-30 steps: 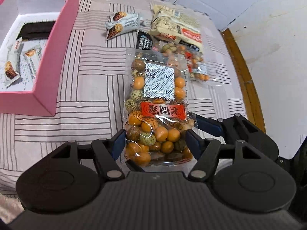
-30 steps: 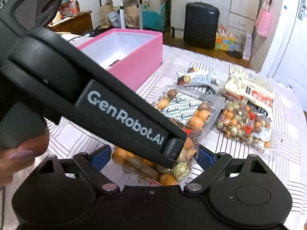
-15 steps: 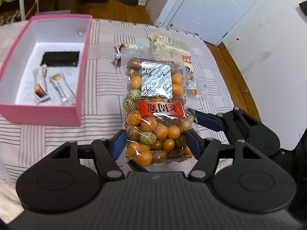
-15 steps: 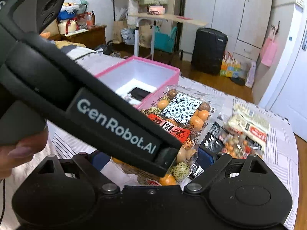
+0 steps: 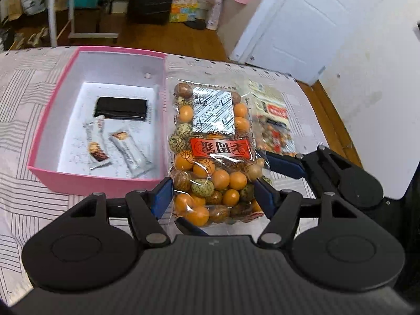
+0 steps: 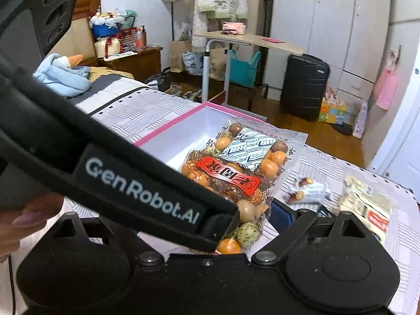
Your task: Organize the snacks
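"GenRobot.AI" on left gripper arm, snack bag — red label, characters unreadable

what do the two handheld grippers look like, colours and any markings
Both are matte black plastic. The left gripper has blue finger pads, round pivot discs, silver rivets and a ribbed body. Its side reads "GenRobot.AI" in pale lettering. The right gripper has matching blue pads.

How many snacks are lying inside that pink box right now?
3 show in the pink box: a black packet toward the far end, and two white wrapped bars side by side nearer the front. The near wall may hide more.
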`<state>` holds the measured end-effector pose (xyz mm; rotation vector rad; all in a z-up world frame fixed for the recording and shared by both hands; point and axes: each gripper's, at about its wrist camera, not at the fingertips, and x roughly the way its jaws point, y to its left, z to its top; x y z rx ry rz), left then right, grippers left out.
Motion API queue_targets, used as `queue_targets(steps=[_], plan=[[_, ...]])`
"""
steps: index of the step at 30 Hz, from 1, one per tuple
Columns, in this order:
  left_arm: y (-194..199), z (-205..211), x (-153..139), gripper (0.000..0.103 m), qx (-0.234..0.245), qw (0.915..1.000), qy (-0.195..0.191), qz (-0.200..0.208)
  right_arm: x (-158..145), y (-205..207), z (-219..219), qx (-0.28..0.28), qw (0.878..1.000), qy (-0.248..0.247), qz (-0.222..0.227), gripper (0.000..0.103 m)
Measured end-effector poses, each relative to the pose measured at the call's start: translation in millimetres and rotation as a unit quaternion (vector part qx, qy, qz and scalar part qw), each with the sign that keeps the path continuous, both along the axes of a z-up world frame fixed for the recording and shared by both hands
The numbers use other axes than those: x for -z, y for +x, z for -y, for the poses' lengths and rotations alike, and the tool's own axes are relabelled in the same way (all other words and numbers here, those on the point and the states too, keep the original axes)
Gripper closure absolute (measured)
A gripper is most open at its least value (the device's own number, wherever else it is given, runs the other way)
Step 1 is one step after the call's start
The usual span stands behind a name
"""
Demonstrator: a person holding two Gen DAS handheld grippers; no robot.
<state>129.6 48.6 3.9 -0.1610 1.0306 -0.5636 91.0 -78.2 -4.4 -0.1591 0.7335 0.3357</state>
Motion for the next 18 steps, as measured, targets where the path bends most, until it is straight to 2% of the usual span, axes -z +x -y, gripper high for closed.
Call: queue_targets(steps=[4, 8, 13, 18], plan=[[17.5, -27.0, 8.1, 0.037, -0.022, 0.9997, -0.007, 0.001, 4.8, 17.6, -22.3, -0.022, 1.000, 0.003, 0.000, 0.008], [40.0, -50.0, 21.2, 0.037, -0.035, 0.9993, 0.002, 0.011, 15.6, 46.3, -44.1, -0.038, 0.999, 0.014, -0.009, 0.008], [67.0, -81.6, 43.5, 0.038, -0.055, 0.9985, 0.006, 0.001, 34.2, 69.0, -69.9, -0.058, 0.998, 0.017, -0.016, 0.008], [103.9, -99.2, 65.4, 0.038, -0.056, 0.9979, 0.029, -0.018, 57.6, 97.9, -80.6, -0.070, 0.996, 0.034, -0.029, 0.008]])
